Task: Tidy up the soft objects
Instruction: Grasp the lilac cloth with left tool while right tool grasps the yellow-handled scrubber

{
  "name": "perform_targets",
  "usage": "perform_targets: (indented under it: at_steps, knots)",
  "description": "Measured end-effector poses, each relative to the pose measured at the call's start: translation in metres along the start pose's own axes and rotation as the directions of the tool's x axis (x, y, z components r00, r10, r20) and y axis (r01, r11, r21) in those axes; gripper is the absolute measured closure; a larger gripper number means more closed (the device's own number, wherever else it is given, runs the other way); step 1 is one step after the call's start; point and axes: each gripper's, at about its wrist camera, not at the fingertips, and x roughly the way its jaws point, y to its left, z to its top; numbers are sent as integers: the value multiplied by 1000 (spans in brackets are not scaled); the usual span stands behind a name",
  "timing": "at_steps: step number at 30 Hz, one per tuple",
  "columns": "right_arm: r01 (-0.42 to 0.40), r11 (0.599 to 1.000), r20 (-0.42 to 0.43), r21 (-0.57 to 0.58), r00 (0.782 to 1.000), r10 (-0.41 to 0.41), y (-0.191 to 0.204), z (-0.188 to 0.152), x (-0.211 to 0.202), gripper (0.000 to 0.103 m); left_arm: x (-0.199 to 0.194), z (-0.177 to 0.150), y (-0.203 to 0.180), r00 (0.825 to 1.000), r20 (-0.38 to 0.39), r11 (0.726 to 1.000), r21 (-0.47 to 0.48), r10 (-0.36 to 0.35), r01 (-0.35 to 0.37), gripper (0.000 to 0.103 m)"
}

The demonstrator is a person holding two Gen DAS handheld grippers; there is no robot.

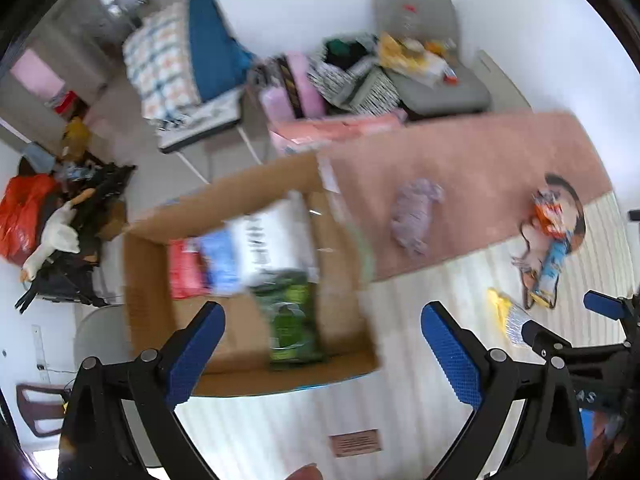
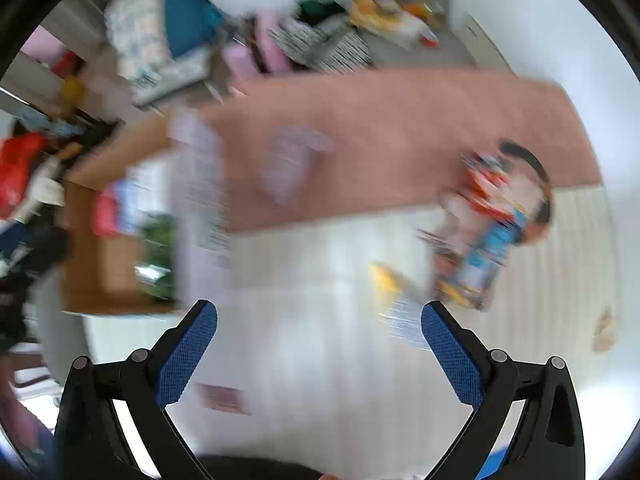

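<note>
An open cardboard box (image 1: 146,280) stands on the floor and holds a red pack, a blue pack, a white pack and a green pack (image 1: 292,320). My left gripper (image 1: 322,320) is open and empty above the box's near side. A lilac soft toy (image 1: 414,216) lies on the pink rug (image 1: 500,160). A colourful doll (image 1: 554,240) and a yellow-and-silver item (image 1: 508,316) lie on the pale floor. My right gripper (image 2: 320,320) is open and empty above the floor; the yellow-and-silver item (image 2: 396,304) is just by its right finger. The right wrist view is blurred.
A grey chair (image 1: 432,40) with clutter, a pink bag (image 1: 296,84) and a patterned folded quilt (image 1: 168,60) stand behind the rug. A red bag (image 1: 24,216), a white goose toy (image 1: 52,240) and dark clutter lie at the left.
</note>
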Motion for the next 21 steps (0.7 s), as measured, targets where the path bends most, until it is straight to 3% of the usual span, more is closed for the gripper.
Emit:
perform_targets:
  at_steps: [5, 10, 13, 14, 17, 21]
  knots:
    - [90, 995, -162, -43, 982, -95, -53, -7, 76, 0, 52, 8, -63, 995, -91, 995, 95, 30, -21, 2]
    - [63, 992, -245, -113, 966, -89, -58, -18, 130, 5, 89, 14, -98, 986, -157, 989, 146, 57, -34, 2]
    - [55, 992, -271, -114, 959, -84, -59, -21, 149, 21, 100, 19, -104, 982, -170, 986, 161, 81, -54, 2]
    - [55, 993, -277, -102, 957, -82, -62, -21, 153, 33, 102, 21, -104, 981, -172, 985, 160, 87, -59, 2]
    - [24, 999, -255, -21, 966, -29, -73, -18, 151, 41, 111, 31, -102, 977, -185, 984, 162, 104, -74, 2]
    - [-91, 978, -209, 188, 969, 131, -99, -5, 140, 42, 126, 52, -92, 972, -219, 989, 139, 85, -55, 2]
